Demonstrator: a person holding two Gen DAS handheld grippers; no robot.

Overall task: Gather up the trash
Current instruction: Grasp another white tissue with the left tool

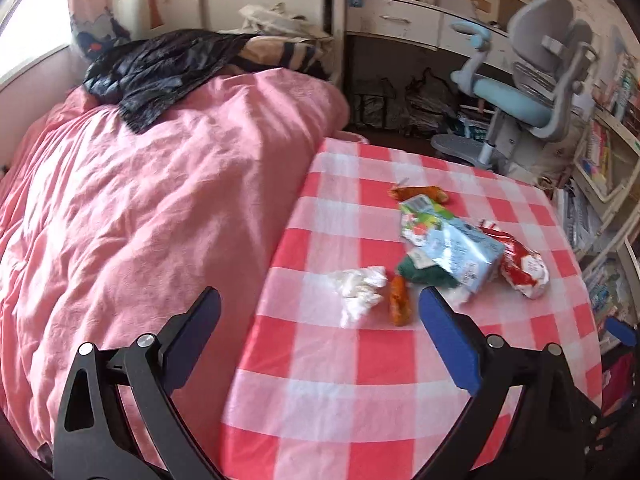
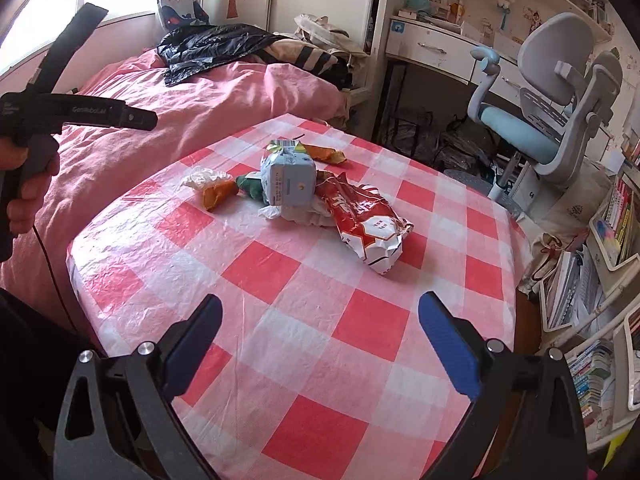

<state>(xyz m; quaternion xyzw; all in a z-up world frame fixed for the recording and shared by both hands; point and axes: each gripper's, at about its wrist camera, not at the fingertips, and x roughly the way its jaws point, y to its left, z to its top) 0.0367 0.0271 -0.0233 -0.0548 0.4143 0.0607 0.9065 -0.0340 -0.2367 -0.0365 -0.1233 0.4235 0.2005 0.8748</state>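
A heap of trash lies on the red-and-white checked table [image 1: 360, 380] [image 2: 304, 320]: a crumpled white tissue [image 1: 358, 288] [image 2: 204, 178], an orange wrapper [image 1: 400, 300] [image 2: 218, 194], a green wrapper [image 1: 424, 272] [image 2: 250, 186], a pale blue carton [image 1: 456, 248] [image 2: 288, 180], a red-and-white snack bag [image 1: 524, 268] [image 2: 368, 220] and a second orange wrapper [image 1: 424, 193] [image 2: 324, 153] behind. My left gripper [image 1: 320, 300] is open, just short of the tissue. My right gripper [image 2: 320, 306] hangs open over bare cloth, well short of the heap. A black plastic bag [image 1: 160, 72] [image 2: 212, 46] lies on the bed.
A pink duvet [image 1: 140, 200] [image 2: 200, 96] covers the bed left of the table. A grey-blue desk chair [image 1: 532, 92] [image 2: 552, 120] stands behind, before a white desk [image 1: 400, 20]. Bookshelves [image 2: 612, 240] line the right. A hand [image 2: 28, 196] holds the left gripper's handle.
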